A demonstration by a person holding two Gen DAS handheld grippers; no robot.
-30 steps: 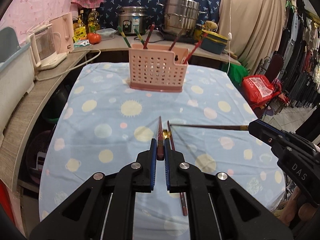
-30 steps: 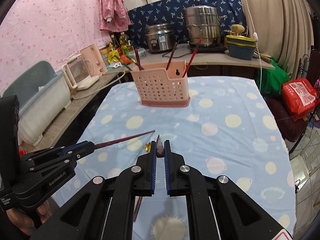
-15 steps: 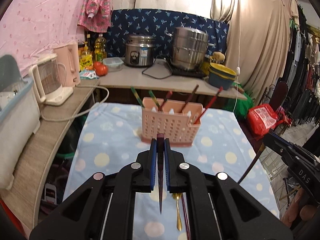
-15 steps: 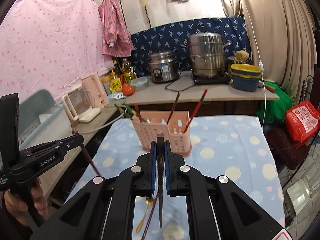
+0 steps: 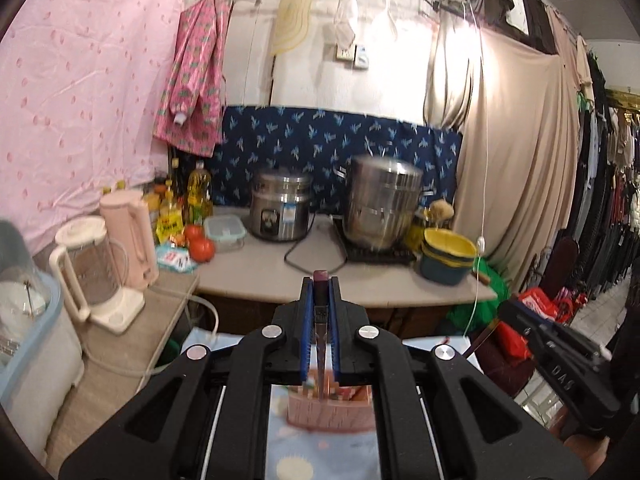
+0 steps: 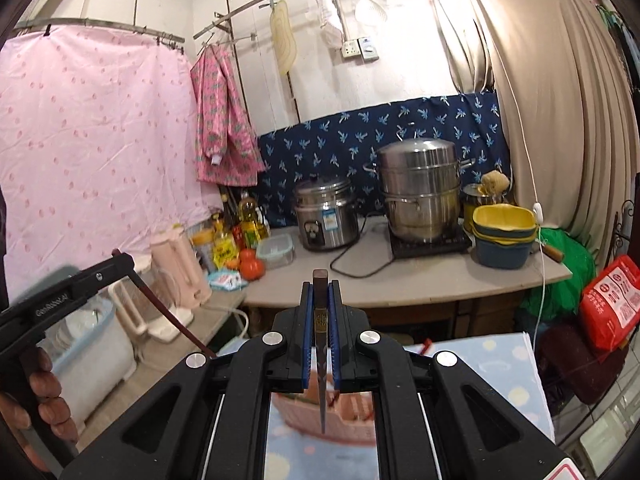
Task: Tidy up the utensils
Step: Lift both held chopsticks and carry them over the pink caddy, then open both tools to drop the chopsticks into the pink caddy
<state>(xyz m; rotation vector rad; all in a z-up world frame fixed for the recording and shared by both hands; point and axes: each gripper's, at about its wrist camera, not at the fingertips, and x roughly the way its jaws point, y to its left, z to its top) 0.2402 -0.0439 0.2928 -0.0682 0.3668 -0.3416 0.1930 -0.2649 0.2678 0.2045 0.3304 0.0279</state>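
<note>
My left gripper (image 5: 320, 280) is shut on a dark red chopstick (image 5: 321, 344) that hangs point down over the pink perforated utensil basket (image 5: 330, 412). My right gripper (image 6: 321, 284) is shut on a dark brown chopstick (image 6: 321, 360), its tip hanging above the basket (image 6: 344, 420). Both grippers are held high over the table. The left gripper shows in the right wrist view (image 6: 120, 268), with its chopstick (image 6: 168, 316) slanting down. The right gripper shows in the left wrist view (image 5: 508, 312). Most of the basket is hidden behind the gripper bodies.
A counter (image 5: 260, 268) behind the table holds a rice cooker (image 5: 280, 210), a steel steamer pot (image 5: 382, 208), stacked bowls (image 5: 450, 256), tomatoes, oil bottles and a pink kettle (image 5: 126, 236). The blue dotted tablecloth (image 6: 504, 376) lies below. A red bag (image 6: 612, 304) sits right.
Both grippers have lifted their chopsticks off the table, turned them point down and carried them up and forward over the basket. The views now tilt up to the wall.
</note>
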